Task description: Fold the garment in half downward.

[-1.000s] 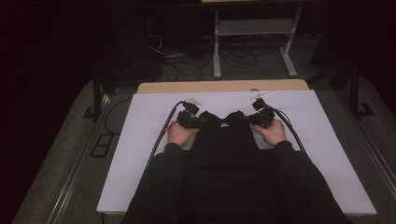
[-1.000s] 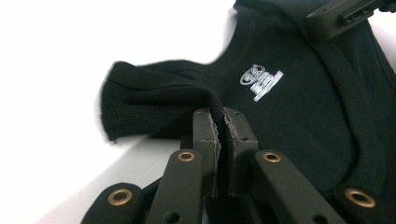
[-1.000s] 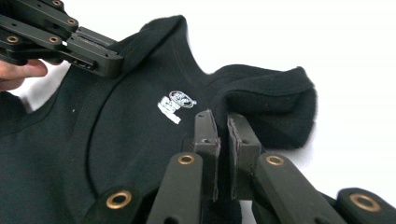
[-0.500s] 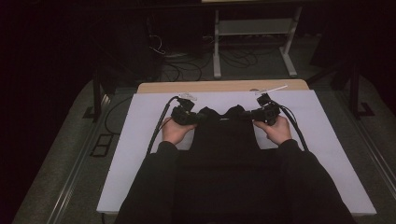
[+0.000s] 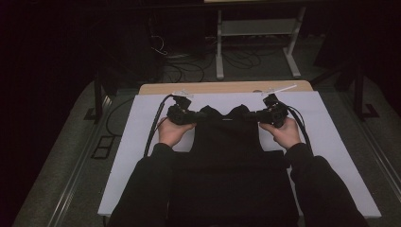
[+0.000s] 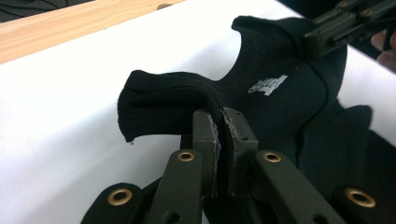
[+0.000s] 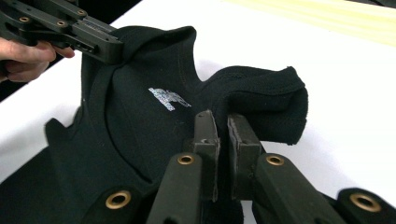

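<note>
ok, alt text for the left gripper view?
The left gripper is shut on a shoulder strap of a black sleeveless top with a small white neck label, lifting it off the white table cover. At upper right, the right gripper clamps the other strap; a wooden table edge runs behind.

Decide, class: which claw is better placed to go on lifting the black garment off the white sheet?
Neither alone. The left claw and right claw each clamp one shoulder strap of the garment, so both should lift together.

A small silvery print [image 6: 267, 85] sits inside the neck of the black garment [image 6: 299, 107]. Its letters are too blurred to read. No other text is legible.
</note>
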{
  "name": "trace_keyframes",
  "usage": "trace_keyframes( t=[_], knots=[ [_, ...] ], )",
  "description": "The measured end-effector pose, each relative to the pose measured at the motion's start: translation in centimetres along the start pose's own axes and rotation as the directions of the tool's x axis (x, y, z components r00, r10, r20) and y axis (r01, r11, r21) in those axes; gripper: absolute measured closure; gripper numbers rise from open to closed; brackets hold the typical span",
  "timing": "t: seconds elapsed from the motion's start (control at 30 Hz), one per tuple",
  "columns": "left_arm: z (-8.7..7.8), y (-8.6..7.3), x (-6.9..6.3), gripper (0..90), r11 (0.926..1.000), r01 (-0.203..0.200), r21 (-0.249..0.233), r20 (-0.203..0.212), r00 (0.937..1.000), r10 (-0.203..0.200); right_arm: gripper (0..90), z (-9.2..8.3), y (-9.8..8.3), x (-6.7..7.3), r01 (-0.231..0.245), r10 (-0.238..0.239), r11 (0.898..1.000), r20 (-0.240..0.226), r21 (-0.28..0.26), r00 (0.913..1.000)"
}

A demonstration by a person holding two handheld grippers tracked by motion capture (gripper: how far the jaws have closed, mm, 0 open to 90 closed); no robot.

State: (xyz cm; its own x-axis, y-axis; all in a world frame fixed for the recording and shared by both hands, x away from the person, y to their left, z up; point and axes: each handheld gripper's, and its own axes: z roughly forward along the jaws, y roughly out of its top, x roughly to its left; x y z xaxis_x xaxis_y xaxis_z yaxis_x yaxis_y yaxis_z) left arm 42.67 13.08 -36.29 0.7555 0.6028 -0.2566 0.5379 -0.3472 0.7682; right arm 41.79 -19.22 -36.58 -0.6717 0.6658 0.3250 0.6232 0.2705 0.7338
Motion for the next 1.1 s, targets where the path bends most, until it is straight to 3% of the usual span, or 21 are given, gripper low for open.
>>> trace_keyframes(
  t=[0.13,0.27,0.37,0.63,1.1],
  knots=[
    [-0.7,0.0,-0.5,83.5,0.9997,-0.019,0.017,0.003,0.9998,0.019,82.5,-0.6,-0.2,0.6,0.006,-0.006,1.0,-0.009,-0.01,0.9999],
    [-1.2,-0.4,-1.1,83.5,0.9998,-0.019,0.001,0.01,0.9998,0.019,82.5,-1.0,-0.6,1.2,0.009,-0.009,1.0,-0.015,-0.014,0.9998],
    [-1.6,-0.9,-1.5,83.5,0.9989,-0.044,0.014,0.016,0.9989,0.044,82.5,-1.2,-1.0,1.8,0.02,-0.02,1.0,-0.022,-0.016,0.9996],
    [-2.1,-2.3,-2.2,83.5,0.9991,-0.042,0.002,0.029,0.9987,0.042,82.4,-1.9,-2.2,3.3,0.035,-0.036,0.999,-0.035,-0.017,0.9988],
    [-2.6,-4.6,-3.6,83.5,0.9977,-0.067,-0.012,0.06,0.9959,0.068,82.4,-2.0,-4.9,4.1,0.026,-0.027,1.0,-0.063,-0.012,0.9977]
  ],
)
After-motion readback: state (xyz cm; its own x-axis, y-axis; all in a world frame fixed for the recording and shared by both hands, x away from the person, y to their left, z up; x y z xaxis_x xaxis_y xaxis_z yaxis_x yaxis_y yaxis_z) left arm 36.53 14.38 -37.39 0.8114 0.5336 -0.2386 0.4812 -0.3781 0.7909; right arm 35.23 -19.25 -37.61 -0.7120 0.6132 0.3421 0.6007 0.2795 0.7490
